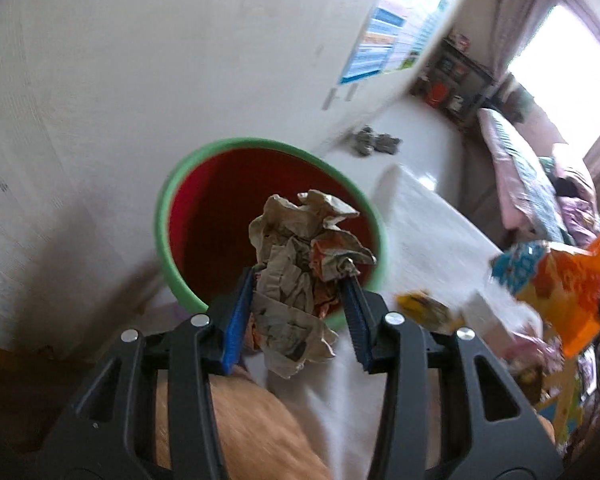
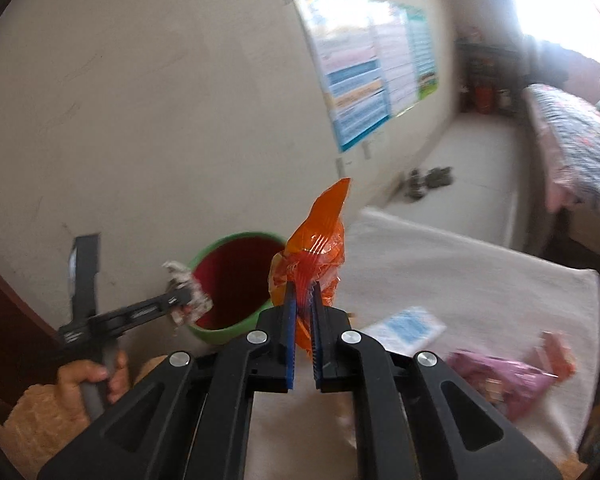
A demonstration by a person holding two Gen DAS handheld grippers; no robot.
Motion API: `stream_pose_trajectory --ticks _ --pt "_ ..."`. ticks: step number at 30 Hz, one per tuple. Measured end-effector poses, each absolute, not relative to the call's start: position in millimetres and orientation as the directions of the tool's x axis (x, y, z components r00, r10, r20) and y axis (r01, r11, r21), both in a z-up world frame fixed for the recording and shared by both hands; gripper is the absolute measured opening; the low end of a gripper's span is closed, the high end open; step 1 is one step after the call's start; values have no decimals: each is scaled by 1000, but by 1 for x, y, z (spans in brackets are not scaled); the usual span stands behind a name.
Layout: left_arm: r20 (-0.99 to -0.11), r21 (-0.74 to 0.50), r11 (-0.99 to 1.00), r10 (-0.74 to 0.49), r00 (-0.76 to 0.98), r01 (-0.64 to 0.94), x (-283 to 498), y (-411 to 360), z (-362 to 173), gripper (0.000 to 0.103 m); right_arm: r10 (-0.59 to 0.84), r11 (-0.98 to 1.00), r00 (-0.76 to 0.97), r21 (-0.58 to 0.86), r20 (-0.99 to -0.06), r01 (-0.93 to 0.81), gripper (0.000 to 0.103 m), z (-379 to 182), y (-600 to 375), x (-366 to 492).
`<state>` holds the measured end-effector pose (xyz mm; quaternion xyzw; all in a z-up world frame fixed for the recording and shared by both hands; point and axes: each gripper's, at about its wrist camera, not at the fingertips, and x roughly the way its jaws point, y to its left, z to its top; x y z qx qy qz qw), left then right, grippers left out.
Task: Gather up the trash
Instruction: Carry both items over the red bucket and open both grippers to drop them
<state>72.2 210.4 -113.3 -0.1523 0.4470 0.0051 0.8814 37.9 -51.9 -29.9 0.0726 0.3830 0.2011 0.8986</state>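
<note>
My left gripper (image 1: 300,276) is shut on a crumpled paper wad (image 1: 300,264), beige with orange print, held just over the near rim of a round bin (image 1: 172,208) that is green outside and red inside. In the right wrist view the same left gripper (image 2: 182,300) holds the crumpled paper wad (image 2: 188,296) at the left rim of the bin (image 2: 212,330). My right gripper (image 2: 302,284) is shut on an orange plastic wrapper (image 2: 320,240), lifted above the white cloth and right of the bin. The orange wrapper (image 1: 572,280) also shows at the right edge of the left wrist view.
A white cloth (image 2: 480,276) covers the surface, with a blue-and-white packet (image 2: 408,326), a purple wrapper (image 2: 508,380) and a yellow wrapper (image 1: 424,308) lying on it. The bin stands against a pale wall (image 2: 160,120). A bed (image 2: 572,148) and a shelf stand at the far right.
</note>
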Motion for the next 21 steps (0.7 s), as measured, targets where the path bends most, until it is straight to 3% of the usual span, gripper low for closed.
stream_pose_trajectory --ticks 12,14,15,16,17,18,21 --pt "-820 -235 957 -102 563 -168 121 237 -138 42 458 885 529 310 -715 -347 9 -69 31 108" --pt "-820 -232 959 -102 563 -165 122 237 -140 51 457 884 528 301 -715 -358 10 -74 42 115" --pt "-820 -223 960 -92 565 -167 123 237 -142 55 456 884 530 297 -714 -361 15 -75 44 115" --pt "-820 -218 961 -86 566 -170 123 237 -142 60 455 885 534 294 -713 -362 31 -76 45 117" --pt "-818 -220 960 -86 569 -171 122 237 -143 62 456 885 542 295 -706 -359 40 -75 45 118" --pt "-817 -224 959 -88 570 -173 121 237 -143 63 456 886 549 299 -700 -356 44 -74 45 122" --pt "-811 -221 960 -82 579 -173 119 237 -143 67 469 880 548 312 -693 -358 44 -70 44 120"
